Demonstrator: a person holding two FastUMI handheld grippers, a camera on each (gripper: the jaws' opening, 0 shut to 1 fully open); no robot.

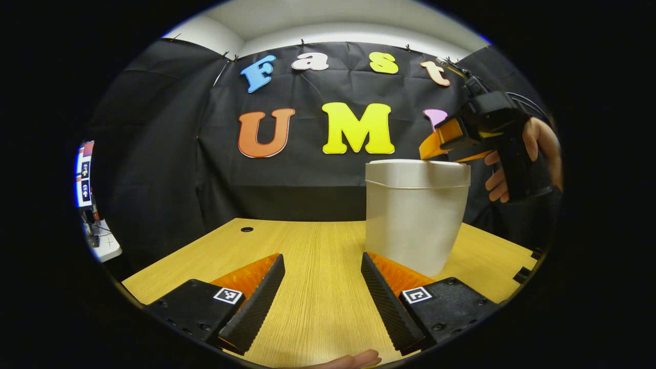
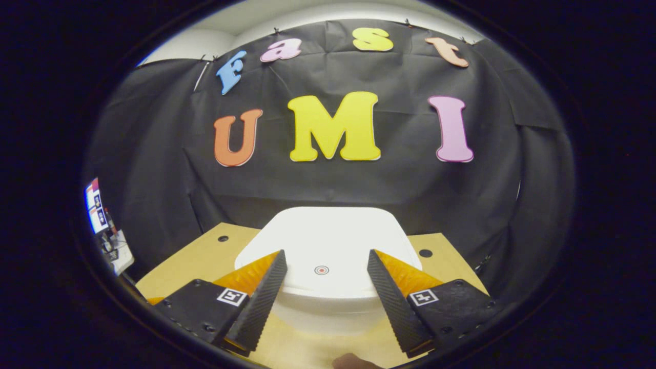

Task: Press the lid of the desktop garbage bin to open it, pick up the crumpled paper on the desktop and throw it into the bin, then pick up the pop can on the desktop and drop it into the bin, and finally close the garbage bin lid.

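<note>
A: Why did we hold the right gripper (image 2: 321, 287) over the bin (image 1: 415, 215)?
B: To press the lid (image 2: 328, 246); its dot (image 2: 321, 269) lay between our wide, empty jaws.
A: And the left gripper (image 1: 323, 302)?
B: We kept it low on the desk (image 1: 318, 256), jaws wide and empty, bin at one o'clock, out of the way.

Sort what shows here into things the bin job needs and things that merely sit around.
Job:
white plastic desktop garbage bin, lid shut
right claw over the lid, open
left claw low over the table, open

Just around:
light wooden table
screen at the booth's left edge
</note>
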